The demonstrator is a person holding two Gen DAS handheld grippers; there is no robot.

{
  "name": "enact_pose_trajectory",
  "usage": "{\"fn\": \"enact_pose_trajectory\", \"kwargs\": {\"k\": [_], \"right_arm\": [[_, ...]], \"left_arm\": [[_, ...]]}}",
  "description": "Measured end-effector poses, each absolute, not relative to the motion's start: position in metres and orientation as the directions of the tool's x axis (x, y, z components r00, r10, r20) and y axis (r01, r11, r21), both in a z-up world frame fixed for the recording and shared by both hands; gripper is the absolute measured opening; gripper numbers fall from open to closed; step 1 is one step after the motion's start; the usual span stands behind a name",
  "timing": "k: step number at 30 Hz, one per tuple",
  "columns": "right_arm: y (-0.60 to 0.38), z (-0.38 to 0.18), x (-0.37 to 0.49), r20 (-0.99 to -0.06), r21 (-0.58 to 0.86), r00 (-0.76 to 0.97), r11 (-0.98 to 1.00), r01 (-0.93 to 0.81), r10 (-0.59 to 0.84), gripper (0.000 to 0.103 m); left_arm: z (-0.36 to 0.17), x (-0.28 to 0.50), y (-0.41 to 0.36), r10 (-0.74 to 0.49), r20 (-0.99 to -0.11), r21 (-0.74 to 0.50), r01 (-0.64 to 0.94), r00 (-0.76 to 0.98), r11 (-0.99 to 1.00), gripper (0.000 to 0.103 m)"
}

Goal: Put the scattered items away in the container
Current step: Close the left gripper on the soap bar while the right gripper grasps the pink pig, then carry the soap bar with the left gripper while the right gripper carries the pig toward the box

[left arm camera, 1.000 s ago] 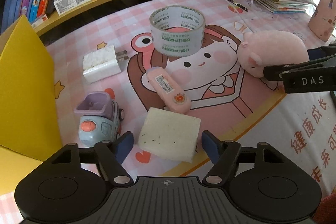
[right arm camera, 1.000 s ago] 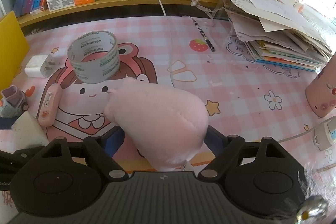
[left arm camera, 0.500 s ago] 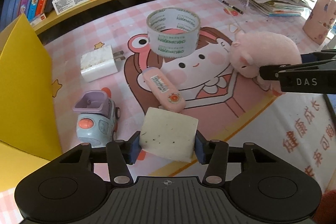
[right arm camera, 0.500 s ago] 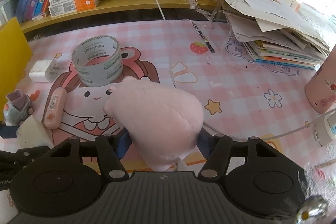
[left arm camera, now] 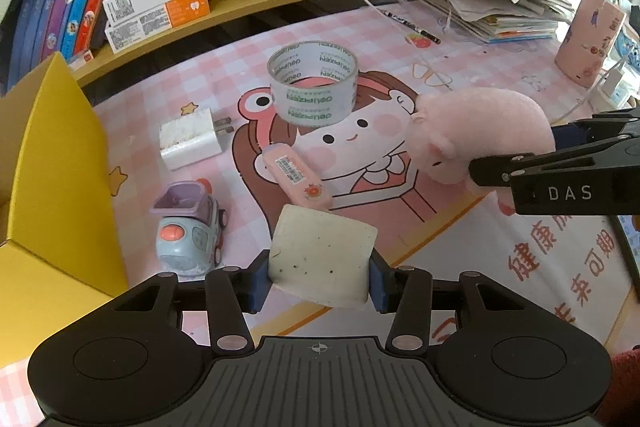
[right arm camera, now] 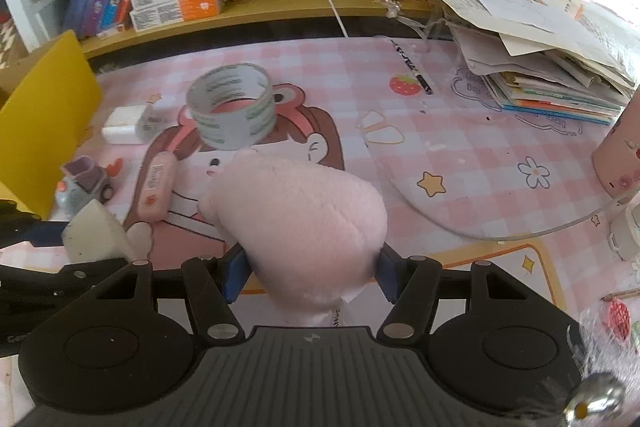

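My left gripper (left arm camera: 318,277) is shut on a white speckled sponge block (left arm camera: 322,259) and holds it above the mat. My right gripper (right arm camera: 310,277) is shut on a pink plush toy (right arm camera: 300,219), also lifted; the plush shows in the left wrist view (left arm camera: 476,135) too. The yellow box (left arm camera: 52,163) stands at the left. On the mat lie a tape roll (left arm camera: 314,83), a white charger plug (left arm camera: 190,139), a pink stick-shaped item (left arm camera: 298,173) and a small toy car (left arm camera: 188,231).
A bookshelf with books and cartons (left arm camera: 160,3) runs along the back. A paper stack (right arm camera: 540,47) sits at the back right, a pink cup (left arm camera: 588,39) at the right, a pen (right arm camera: 412,73) and a cable (right arm camera: 500,233) on the mat.
Both grippers closed from open: the left on the sponge block, the right on the pink plush. Both have since lifted their items off the mat.
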State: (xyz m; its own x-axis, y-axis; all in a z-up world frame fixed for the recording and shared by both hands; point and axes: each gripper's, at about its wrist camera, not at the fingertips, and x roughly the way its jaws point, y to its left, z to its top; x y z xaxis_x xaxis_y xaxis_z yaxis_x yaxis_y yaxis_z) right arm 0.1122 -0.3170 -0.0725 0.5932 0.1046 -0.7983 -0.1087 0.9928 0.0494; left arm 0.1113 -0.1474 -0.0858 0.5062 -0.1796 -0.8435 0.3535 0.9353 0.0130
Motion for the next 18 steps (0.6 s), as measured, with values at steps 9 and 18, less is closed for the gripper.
{"fn": "enact_pose_trajectory", "kwargs": {"k": [9, 18], "right_arm": [[-0.323, -0.066, 0.096, -0.802, 0.081, 0.588, 0.994, -0.069, 0.106, 0.061], [-0.317, -0.065, 0.079, -0.811, 0.094, 0.574, 0.994, -0.059, 0.111, 0.061]], "left_arm": [[-0.072, 0.096, -0.146, -0.192, -0.821, 0.018, 0.361, 0.537, 0.933, 0.046], [-0.066, 0.082, -0.14, -0.206, -0.809, 0.013, 0.367, 0.551, 0.93, 0.046]]}}
